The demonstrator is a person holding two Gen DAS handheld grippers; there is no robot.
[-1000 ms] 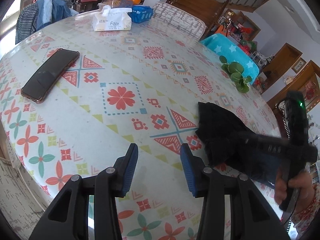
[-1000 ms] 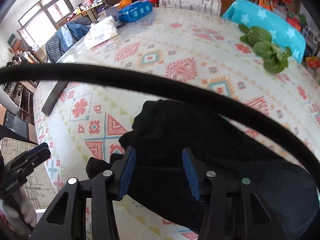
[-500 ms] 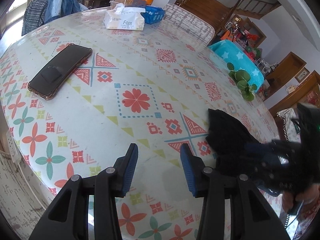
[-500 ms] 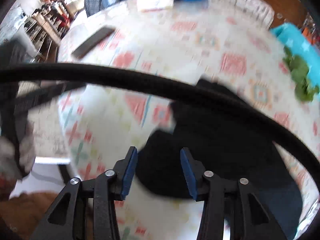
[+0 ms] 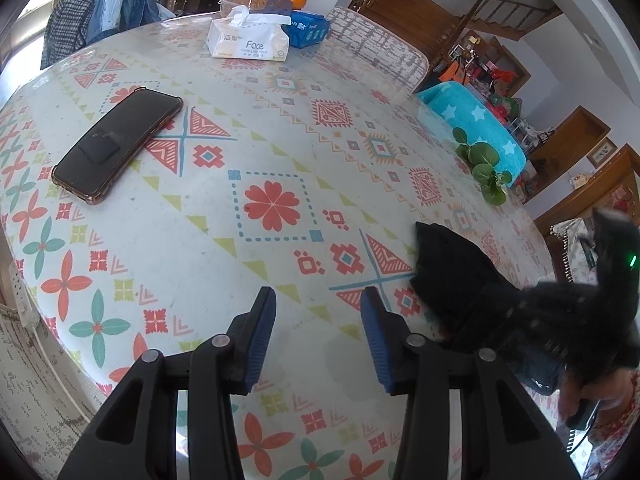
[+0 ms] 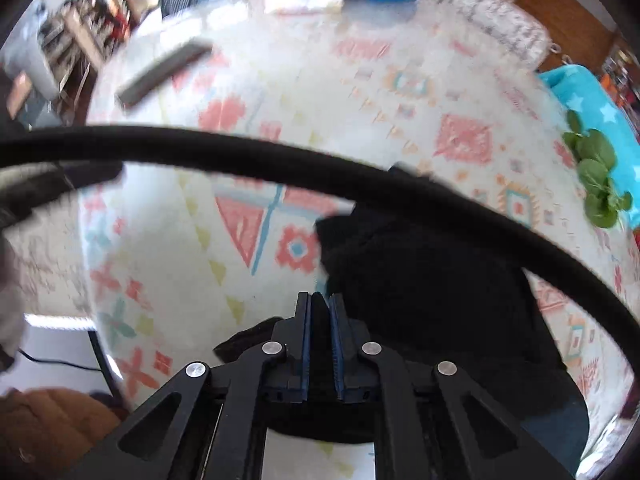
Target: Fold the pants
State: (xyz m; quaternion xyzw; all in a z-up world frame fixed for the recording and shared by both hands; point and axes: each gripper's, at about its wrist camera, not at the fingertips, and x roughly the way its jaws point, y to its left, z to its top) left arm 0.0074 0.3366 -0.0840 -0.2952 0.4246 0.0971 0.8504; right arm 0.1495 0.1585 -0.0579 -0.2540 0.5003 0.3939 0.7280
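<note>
One pair of black pants (image 6: 432,288) is seen bunched on the near right part of the table (image 5: 200,248), which is covered with a patterned cloth. A fold of the black fabric is pinched between the blue pads (image 6: 306,344) of the right gripper (image 6: 319,332), whose jaws are drawn almost together on it at the garment's near left edge. In the left wrist view the pants (image 5: 452,268) are seen to the right of the left gripper (image 5: 318,336), with the blurred right gripper (image 5: 576,320) over their near end. The left gripper is held above bare cloth with its jaws wide apart and nothing between them; the pants are not touched by it.

A black cable (image 6: 280,160) is strung across the right wrist view in front of the scene. A phone (image 5: 118,144) is laid face up on the left of the table, well apart from the pants. A tissue pack (image 5: 248,40) and a blue box (image 5: 308,30) are placed at the far edge. Green leaves (image 5: 482,164) are found at the right edge, beside a teal starred cushion (image 5: 472,124). Much of the right wrist view is blurred.
</note>
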